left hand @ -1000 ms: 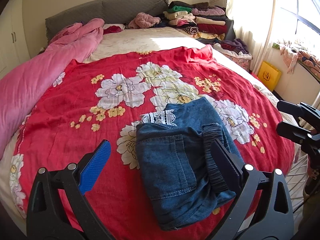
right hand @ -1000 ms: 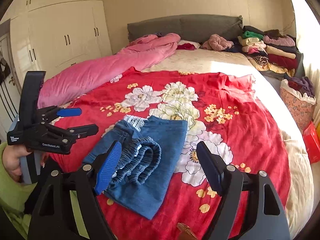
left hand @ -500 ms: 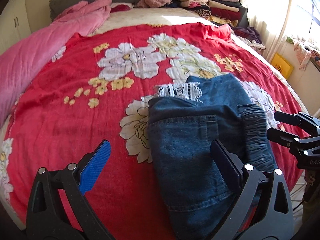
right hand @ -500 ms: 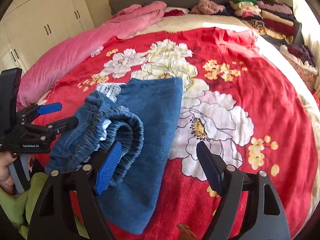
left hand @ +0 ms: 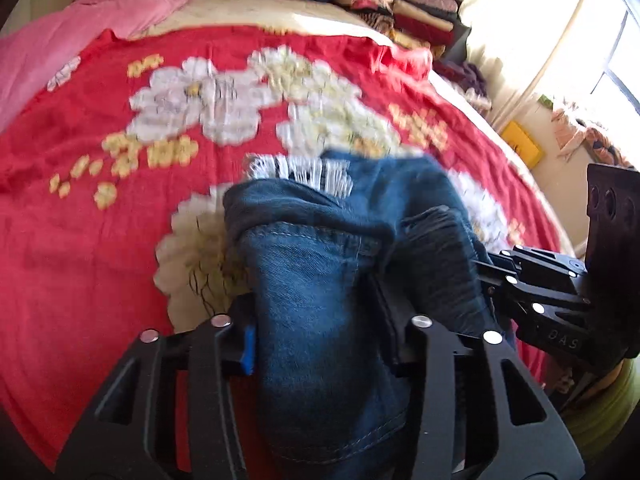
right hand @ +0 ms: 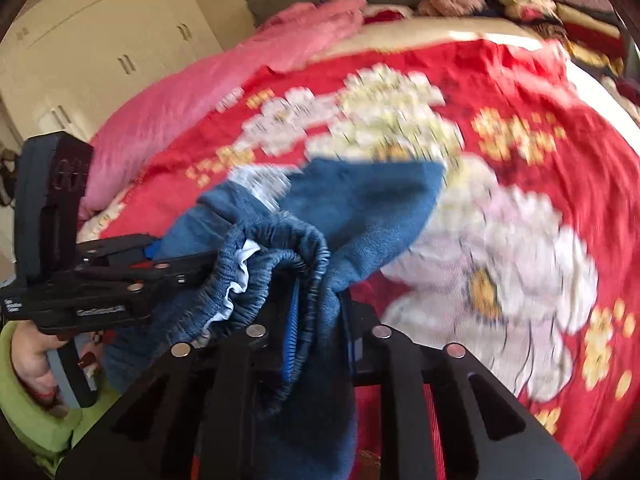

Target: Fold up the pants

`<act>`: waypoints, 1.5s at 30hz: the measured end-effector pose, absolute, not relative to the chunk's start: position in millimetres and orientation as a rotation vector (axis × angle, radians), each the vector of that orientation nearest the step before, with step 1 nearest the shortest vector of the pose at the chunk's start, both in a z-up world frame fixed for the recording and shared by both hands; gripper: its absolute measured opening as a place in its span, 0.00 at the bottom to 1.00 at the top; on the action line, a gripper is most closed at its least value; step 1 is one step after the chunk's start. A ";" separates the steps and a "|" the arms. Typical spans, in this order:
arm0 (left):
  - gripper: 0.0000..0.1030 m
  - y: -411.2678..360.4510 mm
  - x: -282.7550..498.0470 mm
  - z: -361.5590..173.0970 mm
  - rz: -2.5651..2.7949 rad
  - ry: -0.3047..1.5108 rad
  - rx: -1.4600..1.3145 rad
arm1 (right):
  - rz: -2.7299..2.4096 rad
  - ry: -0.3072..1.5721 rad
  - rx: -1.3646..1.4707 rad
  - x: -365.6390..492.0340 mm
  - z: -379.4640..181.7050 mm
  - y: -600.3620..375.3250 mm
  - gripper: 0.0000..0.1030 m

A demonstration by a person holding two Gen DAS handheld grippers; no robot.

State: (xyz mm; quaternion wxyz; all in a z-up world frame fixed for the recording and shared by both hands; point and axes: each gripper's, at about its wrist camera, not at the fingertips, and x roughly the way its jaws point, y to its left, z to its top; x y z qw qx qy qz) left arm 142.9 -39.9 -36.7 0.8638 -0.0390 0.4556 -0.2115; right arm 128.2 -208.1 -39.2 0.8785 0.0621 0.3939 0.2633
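Both black two-finger grippers, left [left hand: 320, 344] and right [right hand: 320, 320], clamped folded blue denim pants [left hand: 340, 260]; only the right view showed white wardrobe doors [right hand: 100, 52] upper left.

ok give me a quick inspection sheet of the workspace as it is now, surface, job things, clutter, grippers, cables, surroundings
surface: bed with a red floral blanket; picture blurred.
job's things: folded denim pants, near edge bunched between both grippers, far part on the blanket; elastic waistband on the right side.
clutter: pink duvet along the left edge; stacked folded clothes at the head end.
grippers: left gripper shut on the pants; right gripper shut on the waistband end.
cables: nothing seen.
surroundings: cream wardrobe, sunlit window, yellow bag on the floor.
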 end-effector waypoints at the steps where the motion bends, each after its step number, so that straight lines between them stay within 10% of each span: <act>1: 0.33 -39.7 145.8 -29.5 -0.438 0.931 -0.080 | 0.543 0.790 0.104 129.5 -29.3 -206.0 0.15; 9: 0.52 -47.5 173.4 -19.8 -0.321 0.854 0.027 | 0.411 0.781 0.008 169.2 -24.7 -203.9 0.17; 23: 0.91 -36.0 139.0 -13.2 -0.224 0.837 0.075 | 0.260 0.712 0.022 111.3 -10.1 -233.3 0.92; 45: 0.91 -11.9 18.5 -10.9 -0.183 0.877 -0.037 | 0.201 0.775 0.058 4.9 -18.6 -250.6 0.96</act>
